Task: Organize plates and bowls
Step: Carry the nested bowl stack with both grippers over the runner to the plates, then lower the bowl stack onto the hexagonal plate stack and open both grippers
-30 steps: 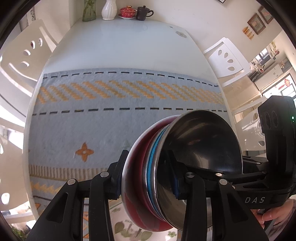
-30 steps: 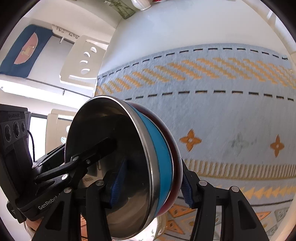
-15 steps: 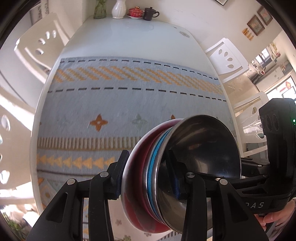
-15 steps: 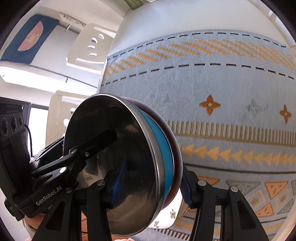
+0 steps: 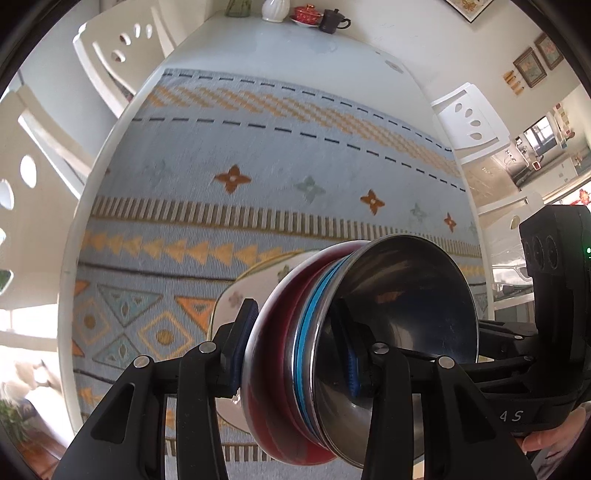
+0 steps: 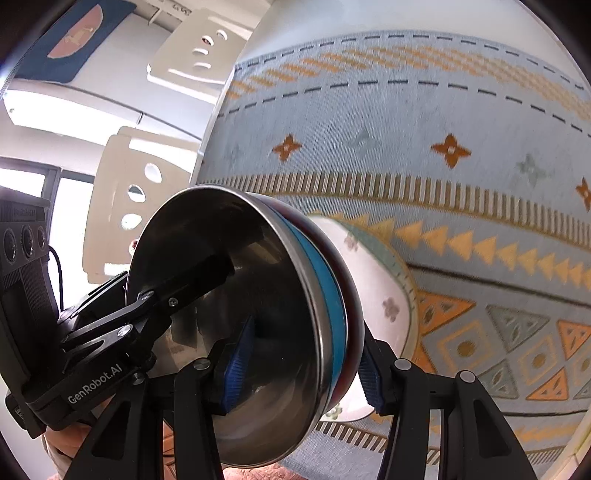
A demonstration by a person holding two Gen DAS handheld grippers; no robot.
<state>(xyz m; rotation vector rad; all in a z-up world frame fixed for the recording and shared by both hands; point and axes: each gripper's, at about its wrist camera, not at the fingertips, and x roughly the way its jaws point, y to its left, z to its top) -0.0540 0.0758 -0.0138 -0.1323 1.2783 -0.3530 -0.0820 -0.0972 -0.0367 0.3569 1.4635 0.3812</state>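
A nested stack of bowls [image 5: 280,369] hangs tilted on its side above the table: a steel bowl [image 5: 406,302] inside, a blue one [image 6: 334,295] in the middle, a dark red one outside. My left gripper [image 5: 295,362] is shut on one side of the stack's rim, one pad inside the steel bowl and one on the red wall. My right gripper [image 6: 303,369] is shut on the opposite side in the same way. Just beneath the stack, a white floral plate [image 5: 258,291] [image 6: 380,288] lies on the tablecloth.
A light blue tablecloth [image 5: 258,147] with orange patterns covers the white table. At the far end stand a white vase [image 5: 275,9], a red lidded cup [image 5: 304,14] and a dark mug [image 5: 332,22]. White chairs [image 5: 469,118] [image 6: 125,203] stand around the table.
Both grippers have carried the bowl stack toward the near end of the table and slightly lower. The white floral plate has come into view under the stack. The grips are unchanged.
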